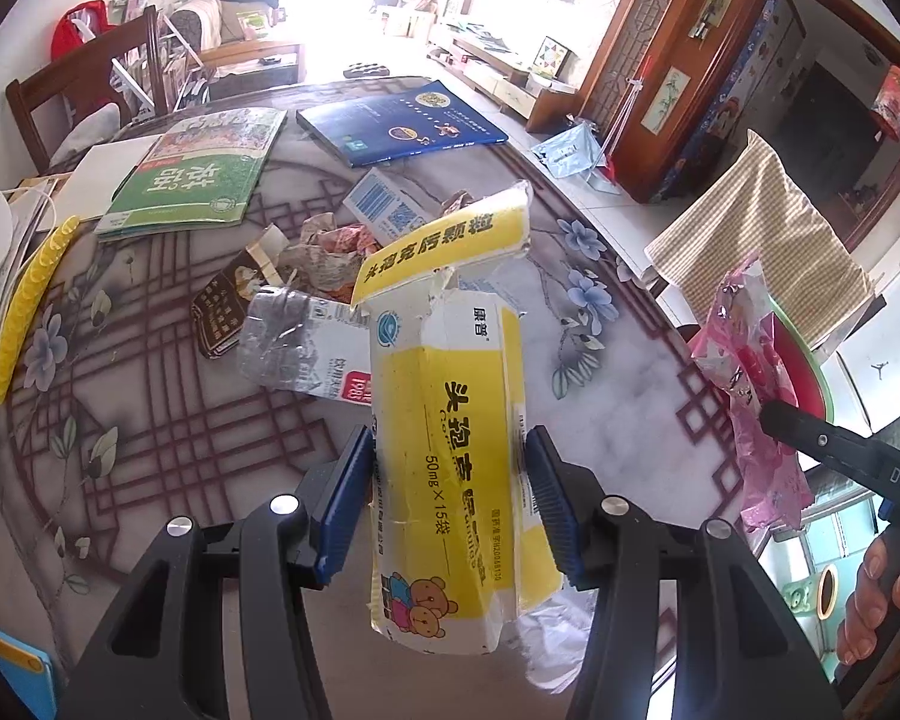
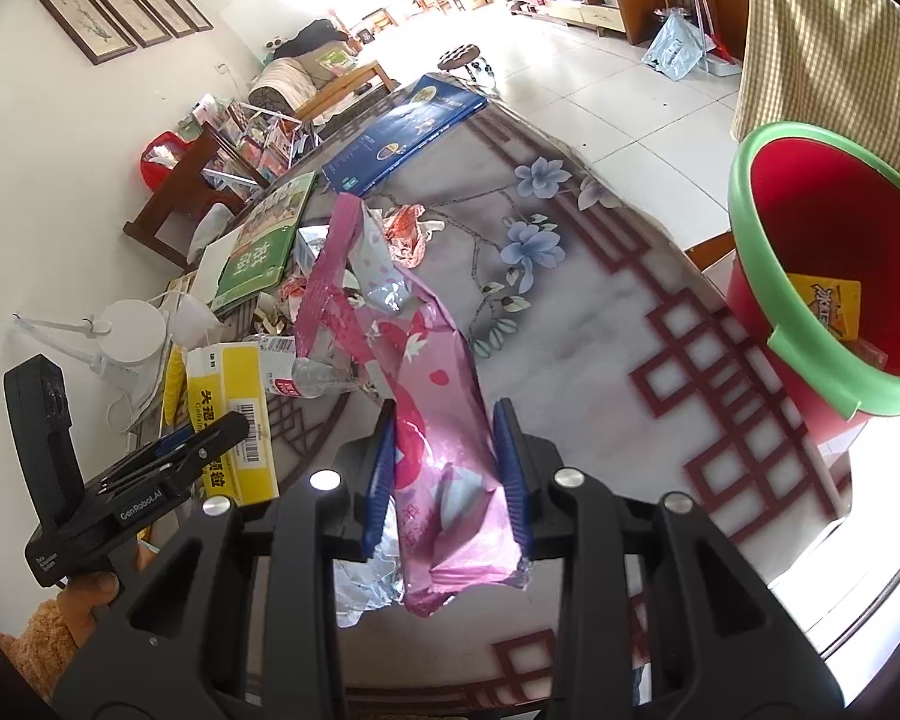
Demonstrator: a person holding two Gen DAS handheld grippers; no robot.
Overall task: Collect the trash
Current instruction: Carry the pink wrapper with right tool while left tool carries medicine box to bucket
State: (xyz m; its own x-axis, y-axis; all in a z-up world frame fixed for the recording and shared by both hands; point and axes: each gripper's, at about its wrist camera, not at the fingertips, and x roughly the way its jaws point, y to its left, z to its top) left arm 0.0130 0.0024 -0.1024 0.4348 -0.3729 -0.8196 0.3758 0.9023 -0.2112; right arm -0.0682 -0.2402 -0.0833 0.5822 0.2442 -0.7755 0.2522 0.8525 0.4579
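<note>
My left gripper (image 1: 450, 480) is shut on a torn yellow and white medicine box (image 1: 450, 420) and holds it above the table; the box also shows in the right wrist view (image 2: 228, 384). My right gripper (image 2: 447, 468) is shut on a crumpled pink foil wrapper (image 2: 414, 360), also seen at the right edge of the left wrist view (image 1: 750, 360). A red bucket with a green rim (image 2: 834, 252) stands off the table's right edge with a yellow packet inside. More trash lies mid-table: a crushed clear bottle (image 1: 300, 342), crumpled paper (image 1: 330, 246), a brown packet (image 1: 222, 306).
A green book (image 1: 198, 174), a blue book (image 1: 396, 120) and a small blue and white box (image 1: 384, 204) lie at the far side of the patterned table (image 1: 150, 420). A yellow strip (image 1: 30, 294) and white lamp (image 2: 132, 330) sit at the left. A checked cloth (image 1: 762, 228) hangs over a chair.
</note>
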